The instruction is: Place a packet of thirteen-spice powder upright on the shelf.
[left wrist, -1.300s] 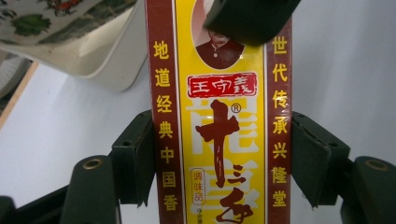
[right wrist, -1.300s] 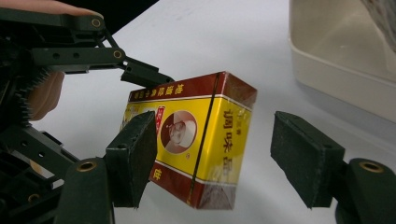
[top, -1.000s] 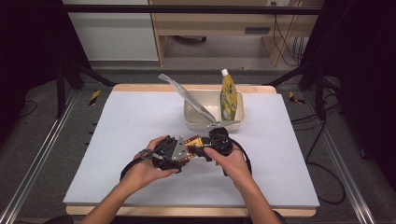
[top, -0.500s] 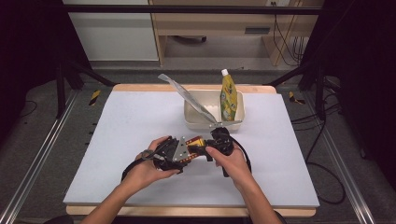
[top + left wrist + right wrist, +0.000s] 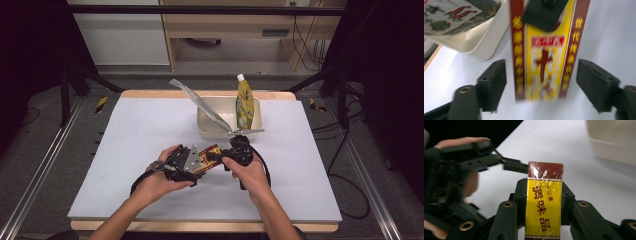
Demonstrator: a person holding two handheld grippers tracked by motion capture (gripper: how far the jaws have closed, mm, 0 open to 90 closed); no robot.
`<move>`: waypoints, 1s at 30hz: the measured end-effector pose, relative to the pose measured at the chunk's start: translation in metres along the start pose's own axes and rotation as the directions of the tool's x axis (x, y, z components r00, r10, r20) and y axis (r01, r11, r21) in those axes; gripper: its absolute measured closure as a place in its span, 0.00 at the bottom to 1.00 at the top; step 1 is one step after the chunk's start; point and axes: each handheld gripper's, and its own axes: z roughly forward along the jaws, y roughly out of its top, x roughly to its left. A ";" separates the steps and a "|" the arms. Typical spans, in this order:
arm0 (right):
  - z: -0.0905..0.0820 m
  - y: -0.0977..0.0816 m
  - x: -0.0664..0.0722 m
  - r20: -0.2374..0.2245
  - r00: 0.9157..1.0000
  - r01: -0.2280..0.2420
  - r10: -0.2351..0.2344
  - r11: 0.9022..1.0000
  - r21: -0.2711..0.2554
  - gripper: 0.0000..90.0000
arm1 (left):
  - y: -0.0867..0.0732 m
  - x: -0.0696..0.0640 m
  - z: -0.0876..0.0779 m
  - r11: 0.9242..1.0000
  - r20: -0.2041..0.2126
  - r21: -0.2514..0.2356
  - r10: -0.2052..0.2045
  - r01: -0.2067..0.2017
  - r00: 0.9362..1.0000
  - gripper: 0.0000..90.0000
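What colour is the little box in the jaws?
The box is yellow with dark red ends; clearest in the right gripper view.

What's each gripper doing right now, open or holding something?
Left gripper: open, jaws just widened, clear of the box between them.
Right gripper: just closed, shut on the box.

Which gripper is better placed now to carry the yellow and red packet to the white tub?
Right. The right gripper has just been closing and its jaws press on the packet. The left gripper has just been opening; its pads stand apart from the packet. The tub lies just beyond the right hand.
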 end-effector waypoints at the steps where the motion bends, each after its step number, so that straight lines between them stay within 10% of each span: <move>1: -0.003 0.001 -0.001 0.009 1.000 0.001 0.000 1.000 -0.005 0.76 | -0.002 0.002 -0.001 1.000 0.002 -0.008 -0.016 0.016 1.000 0.23; 14: -0.060 0.011 -0.015 0.275 0.961 0.058 -0.044 0.997 -0.043 0.76 | -0.032 0.027 -0.008 0.981 -0.051 0.016 -0.191 0.192 0.980 0.11; 30: -0.108 0.010 -0.048 0.404 0.914 0.013 0.029 0.995 -0.101 0.76 | -0.071 0.055 -0.022 0.957 -0.148 0.034 -0.281 0.289 0.948 0.10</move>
